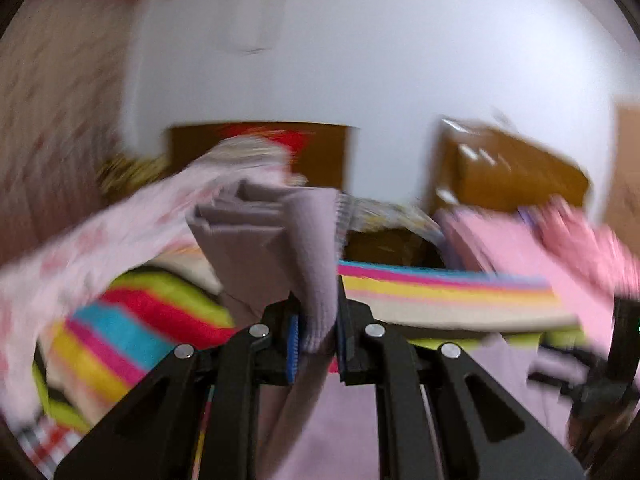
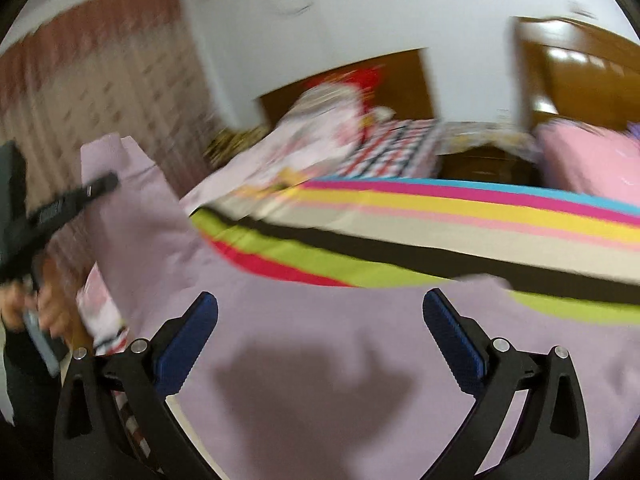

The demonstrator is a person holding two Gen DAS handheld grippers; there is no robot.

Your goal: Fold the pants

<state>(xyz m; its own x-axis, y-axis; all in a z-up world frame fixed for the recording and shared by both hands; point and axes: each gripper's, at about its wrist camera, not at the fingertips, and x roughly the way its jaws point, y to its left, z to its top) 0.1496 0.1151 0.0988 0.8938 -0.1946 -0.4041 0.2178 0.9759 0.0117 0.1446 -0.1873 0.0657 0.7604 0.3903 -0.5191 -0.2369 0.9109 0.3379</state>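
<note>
Pinched between the left tool's (image 1: 316,340) pads, a bunched edge of the lilac pants (image 2: 304,344) lifts off the striped bed (image 2: 460,216) (both views blurred); the right tool (image 2: 320,340) hovers spread above the cloth.

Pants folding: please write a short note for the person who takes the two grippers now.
Left gripper: shut on the lilac pants, lifting one ribbed end off the bed.
Right gripper: open, holds nothing, hovers over the pants lying flat on the striped bedspread.
Done: one end picked up; a fold seems started, no finished fold visible.
Left: carry the lifted end over the flat part, lay it down, smooth, fold again. Both views are blurred.
</note>
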